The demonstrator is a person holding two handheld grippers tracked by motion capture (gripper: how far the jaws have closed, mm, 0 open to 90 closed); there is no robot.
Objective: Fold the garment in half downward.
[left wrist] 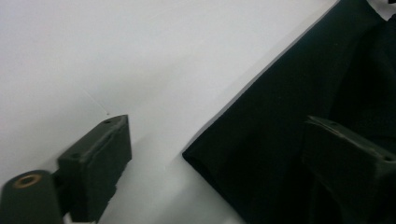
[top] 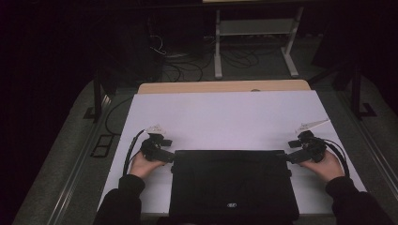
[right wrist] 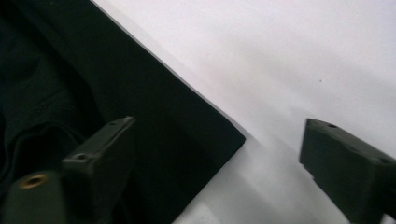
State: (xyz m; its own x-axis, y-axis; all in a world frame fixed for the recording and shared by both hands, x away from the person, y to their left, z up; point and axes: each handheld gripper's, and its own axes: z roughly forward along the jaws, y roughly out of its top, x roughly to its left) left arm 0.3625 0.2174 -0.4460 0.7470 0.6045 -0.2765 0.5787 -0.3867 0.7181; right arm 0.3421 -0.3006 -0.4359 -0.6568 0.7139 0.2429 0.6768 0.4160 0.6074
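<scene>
A flat black folded cloth (top: 232, 180) with a small white logo near its front edge lies on the white tabletop (top: 225, 117). My left gripper (top: 171, 157) sits at the cloth's far left corner, my right gripper (top: 290, 157) at its far right corner. In the left gripper view the left gripper (left wrist: 215, 123) has its jaws wide apart, one over the cloth (left wrist: 289, 93) and one over bare table, straddling the corner. The right gripper (right wrist: 218, 122) straddles its corner of the cloth (right wrist: 116, 70) the same way. Neither pair of pads presses the fabric.
A strip of bare wood (top: 225, 86) edges the white surface at the back. Beyond it, on the dark floor, stand a metal frame (top: 253, 42) and loose cables (top: 187, 65). Black posts (top: 97, 93) rise beside the table's left and right sides.
</scene>
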